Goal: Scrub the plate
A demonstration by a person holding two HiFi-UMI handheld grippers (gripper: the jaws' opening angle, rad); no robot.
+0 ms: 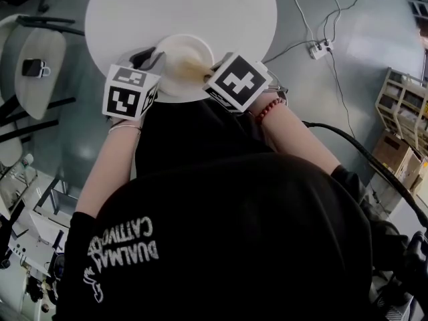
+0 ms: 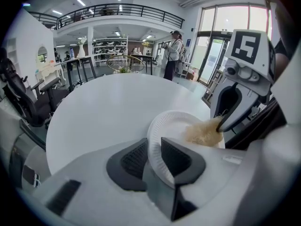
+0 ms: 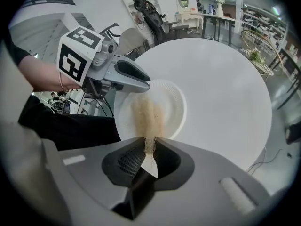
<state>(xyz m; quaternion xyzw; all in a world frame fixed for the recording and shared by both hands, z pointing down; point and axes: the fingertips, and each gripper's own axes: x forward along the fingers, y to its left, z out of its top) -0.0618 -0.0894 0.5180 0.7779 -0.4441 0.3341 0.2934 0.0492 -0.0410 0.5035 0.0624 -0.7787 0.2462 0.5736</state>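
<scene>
A white paper plate [image 1: 179, 49] lies at the near edge of the round white table [image 1: 180, 5]. My left gripper [image 1: 151, 60] is shut on the plate's left rim; in the left gripper view the rim [image 2: 157, 149] passes between its two dark pads. My right gripper [image 3: 148, 150] is shut on a tan fibrous scrubber [image 3: 146, 117], which rests on the plate [image 3: 173, 102] near its middle. The scrubber [image 2: 202, 133] shows under the right gripper's fingers [image 2: 230, 114] in the left gripper view. In the head view the right marker cube hides that gripper's jaws.
Chairs [image 1: 40, 65] stand left of the table. A power strip [image 1: 319, 47] with cables lies on the floor to the right, beside a wooden crate shelf [image 1: 401, 102]. A wire basket [image 2: 124, 64] sits at the table's far side, with a person [image 2: 173, 55] standing beyond it.
</scene>
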